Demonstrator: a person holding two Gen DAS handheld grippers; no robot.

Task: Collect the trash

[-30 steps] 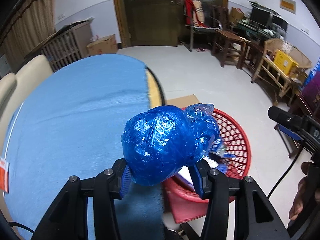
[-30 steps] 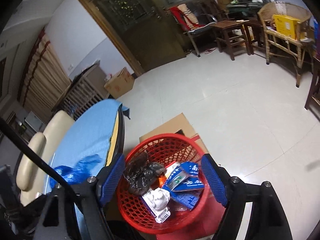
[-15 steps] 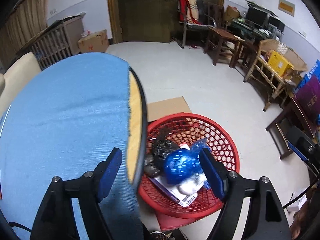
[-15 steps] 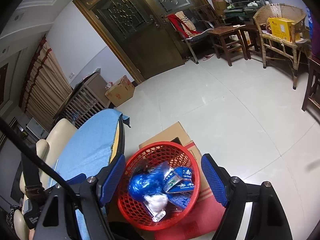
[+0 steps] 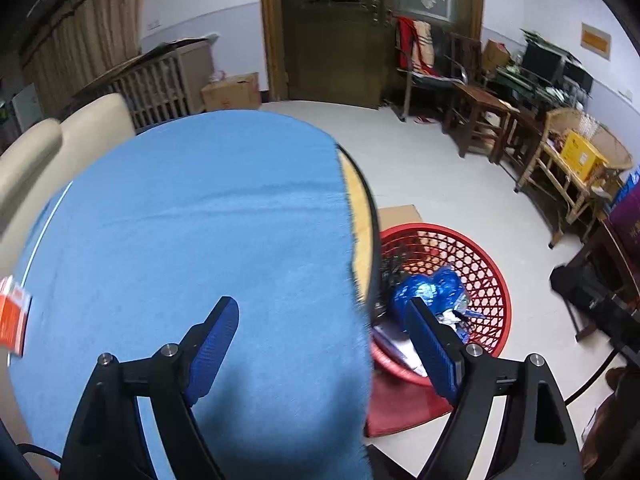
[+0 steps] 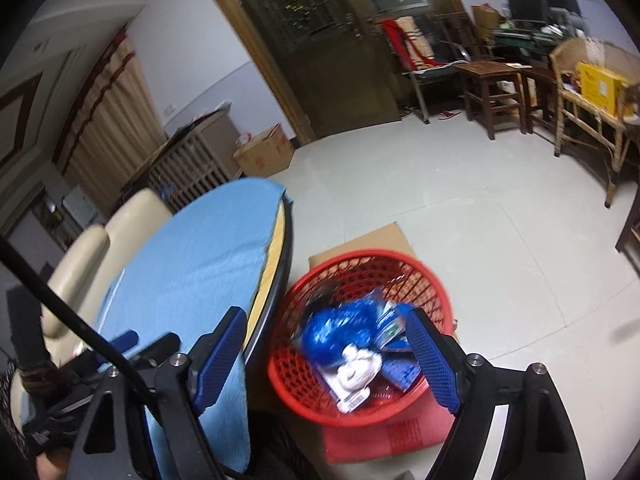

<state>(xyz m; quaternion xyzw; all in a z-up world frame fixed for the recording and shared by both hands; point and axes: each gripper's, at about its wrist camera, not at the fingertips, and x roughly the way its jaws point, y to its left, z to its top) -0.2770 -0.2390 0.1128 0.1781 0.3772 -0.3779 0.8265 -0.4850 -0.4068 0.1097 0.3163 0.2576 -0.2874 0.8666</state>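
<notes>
Both grippers, left [image 5: 320, 338] and right [image 6: 326, 354], gape empty, the left jaws having just opened, while the blue bag [image 6: 338, 334] lies in the red basket [image 6: 436, 280]: light, soft, crinkly, probably slippery, best pinched at its bunched neck.

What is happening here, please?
A person is collecting trash with a handheld gripper in each hand. The blue bag now lies in the red basket on the floor beside the table, among other trash. The left gripper has just been opening and holds nothing. The right gripper is open and empty too.
</notes>
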